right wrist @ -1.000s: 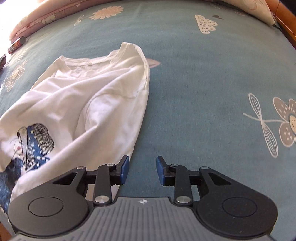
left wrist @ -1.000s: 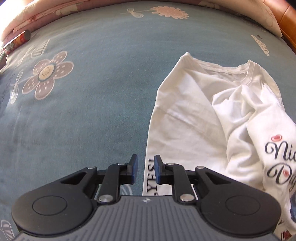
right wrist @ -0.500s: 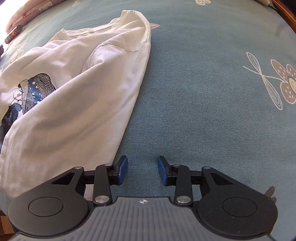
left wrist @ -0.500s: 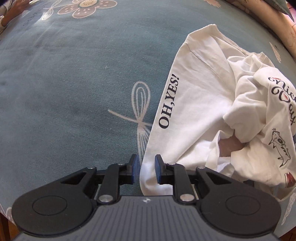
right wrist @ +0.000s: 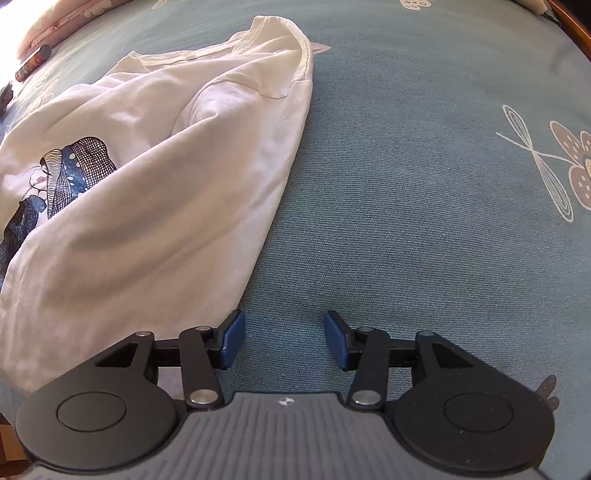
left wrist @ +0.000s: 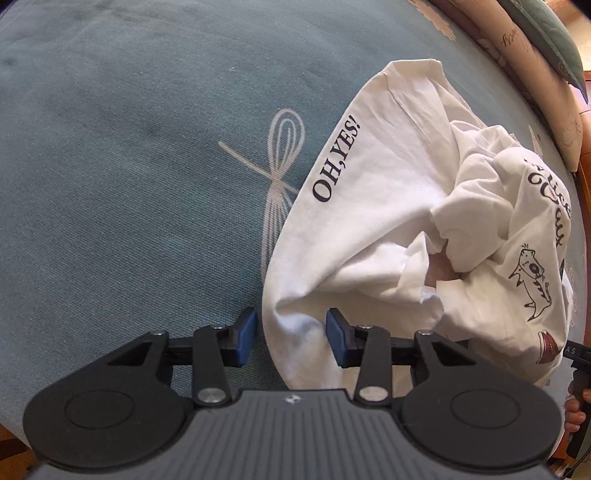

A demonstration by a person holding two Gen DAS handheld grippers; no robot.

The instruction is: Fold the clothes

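Observation:
A white T-shirt point(left wrist: 369, 221) lies crumpled on the teal bedspread point(left wrist: 129, 184), with "OH,YES!" printed along one edge and drawings on its bunched right part. My left gripper point(left wrist: 291, 338) points down at its near corner. Its jaws are opening and the white cloth lies between the blue pads, which do not press on it. In the right wrist view the same T-shirt point(right wrist: 166, 184) spreads to the left, showing a blue and black print. My right gripper point(right wrist: 285, 338) hovers just right of the shirt's side edge. Its jaws are opening over bare bedspread point(right wrist: 406, 203).
Pillows point(left wrist: 546, 48) line the bed's far right edge in the left wrist view. A person's hand point(left wrist: 574, 406) shows at the right border. A red and dark tube point(right wrist: 33, 62) lies at the far left, and a wooden frame point(right wrist: 576, 33) borders the top right.
The left gripper swung down along the shirt to its near corner and rolled, and its jaws widened around the cloth. The right gripper came lower beside the shirt's edge, and its jaws widened.

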